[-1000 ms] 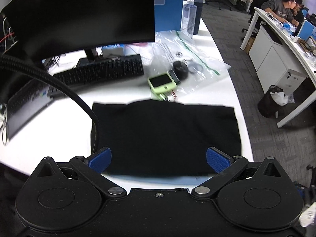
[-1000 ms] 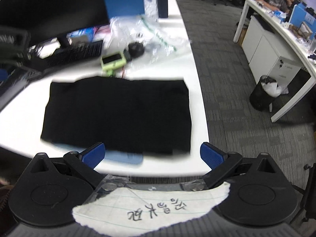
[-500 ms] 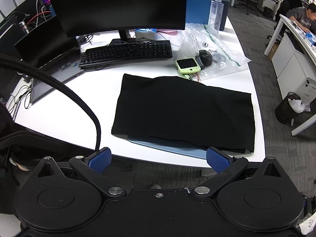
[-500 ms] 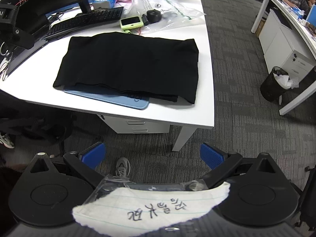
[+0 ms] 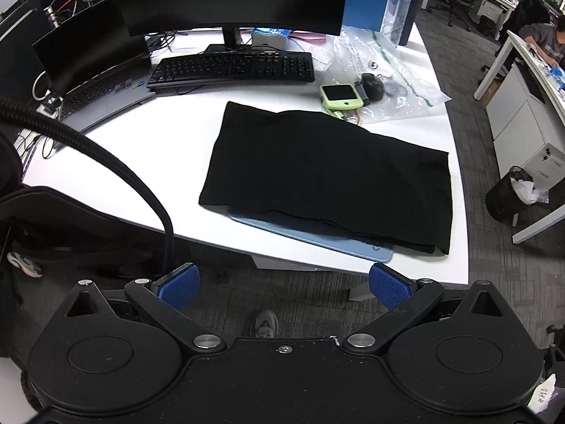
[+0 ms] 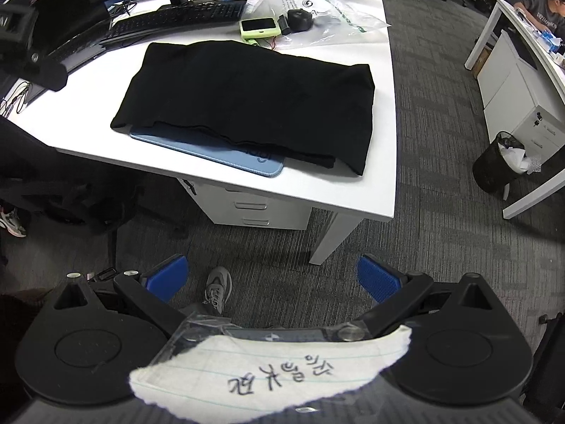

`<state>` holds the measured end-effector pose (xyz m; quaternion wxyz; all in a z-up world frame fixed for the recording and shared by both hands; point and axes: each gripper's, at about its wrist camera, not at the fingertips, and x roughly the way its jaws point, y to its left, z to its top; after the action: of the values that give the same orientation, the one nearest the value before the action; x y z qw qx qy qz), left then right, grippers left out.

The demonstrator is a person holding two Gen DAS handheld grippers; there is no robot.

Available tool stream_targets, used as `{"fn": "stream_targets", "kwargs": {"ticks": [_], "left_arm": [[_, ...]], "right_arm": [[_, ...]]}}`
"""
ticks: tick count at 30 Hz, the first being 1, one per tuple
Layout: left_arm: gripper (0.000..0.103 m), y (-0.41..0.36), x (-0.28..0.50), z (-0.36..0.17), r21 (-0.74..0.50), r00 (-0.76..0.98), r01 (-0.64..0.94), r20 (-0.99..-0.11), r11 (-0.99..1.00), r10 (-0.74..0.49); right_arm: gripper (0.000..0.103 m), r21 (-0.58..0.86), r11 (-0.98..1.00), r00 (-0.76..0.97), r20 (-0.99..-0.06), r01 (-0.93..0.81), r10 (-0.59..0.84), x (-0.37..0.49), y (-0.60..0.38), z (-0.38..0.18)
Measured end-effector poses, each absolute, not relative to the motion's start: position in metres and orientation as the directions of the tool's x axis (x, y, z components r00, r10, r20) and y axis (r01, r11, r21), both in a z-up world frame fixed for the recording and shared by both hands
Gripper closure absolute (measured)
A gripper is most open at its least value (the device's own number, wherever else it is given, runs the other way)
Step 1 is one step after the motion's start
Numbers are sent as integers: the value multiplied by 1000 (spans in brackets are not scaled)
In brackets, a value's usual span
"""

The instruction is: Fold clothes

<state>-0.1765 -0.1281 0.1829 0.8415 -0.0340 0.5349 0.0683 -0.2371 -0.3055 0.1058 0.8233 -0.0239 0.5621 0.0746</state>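
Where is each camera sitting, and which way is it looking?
Left wrist: sits on the left gripper, held off the desk's near edge, looking down and forward at the black cloth; its two open blue fingers show, and a shoe on the floor.
Right wrist: sits on the right gripper, farther back from the desk, facing the same cloth; open blue fingers, a paper note and a shoe show.
Shared: cloth, blue mat, keyboard, green phone.

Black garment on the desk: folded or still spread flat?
Folded. The black garment lies as a compact rectangle over the blue mat, with stacked layer edges showing along its near side and right corner.
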Motion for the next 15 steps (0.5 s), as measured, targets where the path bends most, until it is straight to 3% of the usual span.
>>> {"fn": "stream_targets", "kwargs": {"ticks": [15], "left_arm": [[1,-131,-176,183,25,420,-106,-905,994,67]], "right_arm": [[0,56,992,338,-937,-111,91,-244,-308,102]]}}
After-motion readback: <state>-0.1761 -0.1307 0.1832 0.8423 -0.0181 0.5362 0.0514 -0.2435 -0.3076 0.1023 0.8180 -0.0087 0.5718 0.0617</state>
